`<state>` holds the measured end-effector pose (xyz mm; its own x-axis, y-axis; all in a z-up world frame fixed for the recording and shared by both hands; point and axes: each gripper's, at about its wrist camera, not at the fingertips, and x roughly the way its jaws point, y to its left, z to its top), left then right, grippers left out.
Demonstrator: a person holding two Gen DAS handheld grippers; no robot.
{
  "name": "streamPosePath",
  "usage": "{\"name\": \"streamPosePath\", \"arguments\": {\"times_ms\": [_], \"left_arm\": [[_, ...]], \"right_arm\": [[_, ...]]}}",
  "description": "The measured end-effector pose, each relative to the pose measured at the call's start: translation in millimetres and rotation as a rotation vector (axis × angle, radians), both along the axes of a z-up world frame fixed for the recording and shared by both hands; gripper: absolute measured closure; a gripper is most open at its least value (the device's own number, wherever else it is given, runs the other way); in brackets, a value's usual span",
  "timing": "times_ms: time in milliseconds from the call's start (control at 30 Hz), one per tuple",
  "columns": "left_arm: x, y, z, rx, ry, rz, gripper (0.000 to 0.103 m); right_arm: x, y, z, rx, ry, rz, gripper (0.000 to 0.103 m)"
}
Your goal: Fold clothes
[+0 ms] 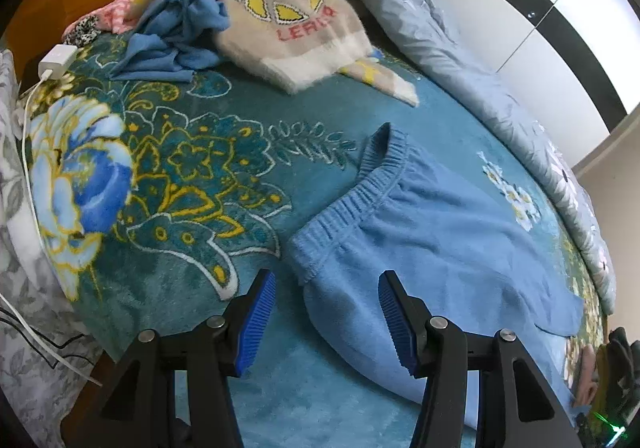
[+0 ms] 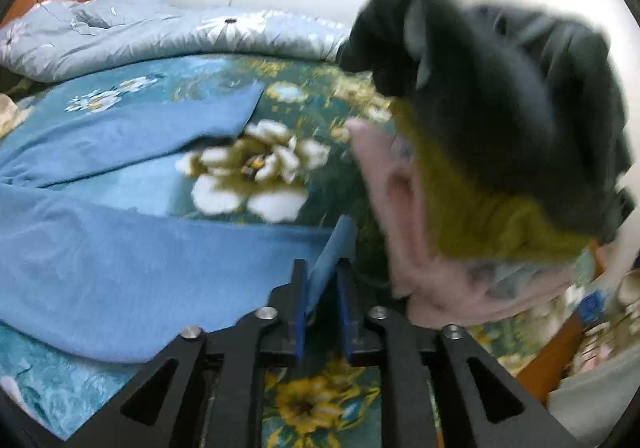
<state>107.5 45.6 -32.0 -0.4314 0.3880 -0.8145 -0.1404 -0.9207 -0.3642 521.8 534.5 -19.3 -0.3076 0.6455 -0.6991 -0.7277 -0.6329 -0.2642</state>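
Observation:
Light blue pants [image 1: 432,240] lie spread on the teal floral blanket [image 1: 192,176], elastic waistband toward the middle of the bed. My left gripper [image 1: 326,322] is open just above the waist corner, nothing between its blue pads [image 1: 258,322]. In the right wrist view the pant legs [image 2: 132,244] stretch leftward. My right gripper [image 2: 324,284] is shut on the hem end of the near leg [image 2: 334,248], which sticks up between the fingers.
A beige sweater [image 1: 288,28] and a crumpled blue garment [image 1: 176,36] lie at the head of the bed, a white charger [image 1: 56,58] beside them. A rolled grey-blue quilt [image 1: 460,60] lines the far side. A stack of folded clothes [image 2: 492,168] sits right of my right gripper.

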Motion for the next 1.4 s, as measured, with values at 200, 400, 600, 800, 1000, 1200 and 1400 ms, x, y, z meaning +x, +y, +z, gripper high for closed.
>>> {"name": "streamPosePath", "arguments": {"times_ms": [200, 400, 600, 800, 1000, 1200, 1400], "left_arm": [[-4, 0, -4, -0.009, -0.006, 0.005, 0.045], [-8, -2, -5, -0.015, -0.009, 0.010, 0.045], [-12, -5, -6, -0.019, -0.010, 0.017, 0.045], [-23, -6, -6, -0.011, 0.000, 0.025, 0.045], [-26, -3, -18, -0.013, -0.028, 0.010, 0.045], [-26, -3, -19, -0.008, -0.031, 0.011, 0.045], [-21, -2, -15, -0.013, -0.027, -0.005, 0.045]], "right_arm": [[-42, -4, 38, 0.003, 0.169, 0.146, 0.055], [-123, 43, 26, -0.220, 0.266, 0.203, 0.053], [-172, 120, -28, -0.315, 0.157, 0.001, 0.054], [-175, 132, -47, -0.411, 0.170, -0.041, 0.054], [-197, 116, -30, -0.361, 0.168, 0.006, 0.096], [-256, 23, 10, -0.148, 0.105, 0.296, 0.096], [-307, -72, -24, -0.134, -0.028, 0.539, 0.096]]}}
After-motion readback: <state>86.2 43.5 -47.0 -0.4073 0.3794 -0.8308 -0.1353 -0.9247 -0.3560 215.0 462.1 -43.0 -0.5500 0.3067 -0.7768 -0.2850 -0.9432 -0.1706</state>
